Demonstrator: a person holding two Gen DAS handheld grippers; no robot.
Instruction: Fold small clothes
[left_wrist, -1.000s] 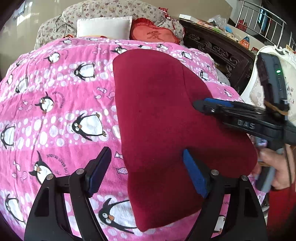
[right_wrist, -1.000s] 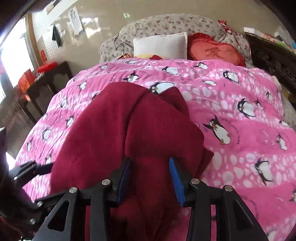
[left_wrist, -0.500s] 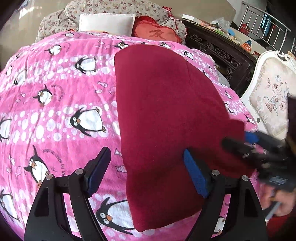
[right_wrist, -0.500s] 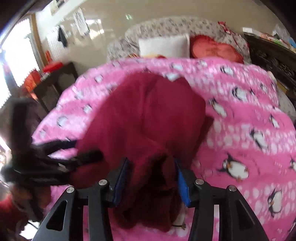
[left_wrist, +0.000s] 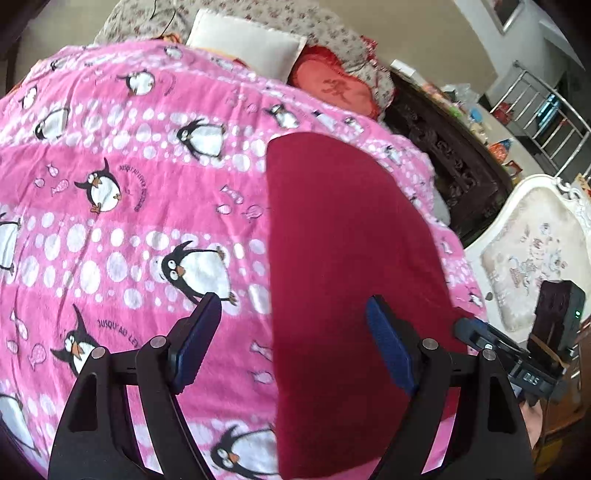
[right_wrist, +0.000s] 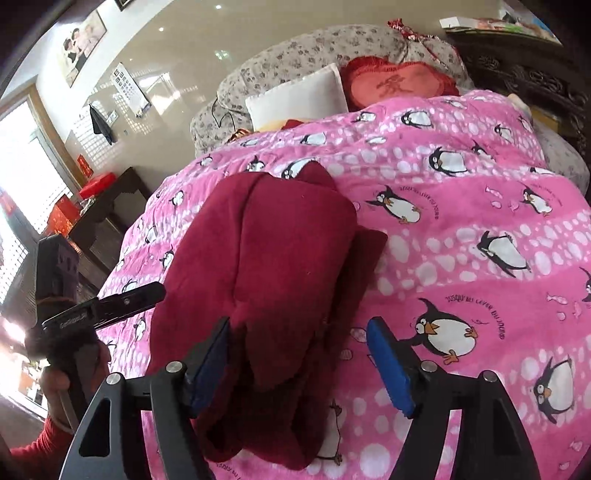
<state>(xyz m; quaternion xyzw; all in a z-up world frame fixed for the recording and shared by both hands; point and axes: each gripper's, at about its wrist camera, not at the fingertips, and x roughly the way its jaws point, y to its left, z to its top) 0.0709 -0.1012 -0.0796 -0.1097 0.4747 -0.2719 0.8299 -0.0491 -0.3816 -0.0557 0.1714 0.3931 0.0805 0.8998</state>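
Observation:
A dark red garment (left_wrist: 351, 258) lies folded lengthwise on the pink penguin blanket (left_wrist: 129, 221). My left gripper (left_wrist: 292, 301) hovers open over the garment's left edge, gripping nothing. At the lower right edge of the left wrist view, the right gripper (left_wrist: 465, 328) sits beside the cloth. In the right wrist view the garment (right_wrist: 280, 251) forms a thick bundle on the blanket (right_wrist: 461, 221). My right gripper (right_wrist: 299, 325) is opening around its near end, and the pads do not press the cloth. The left gripper (right_wrist: 147, 293) shows at the bundle's left side.
A white pillow (left_wrist: 251, 46) and a red heart cushion (left_wrist: 332, 88) lie at the head of the bed. Dark carved furniture (left_wrist: 454, 162) and a white upholstered chair (left_wrist: 532, 251) stand to the right. A dark side table (right_wrist: 107, 218) stands to the left.
The right gripper's jaws have spread and let go of the red fold. Both grippers drew back toward the near edge, and the right one left the top of the garment.

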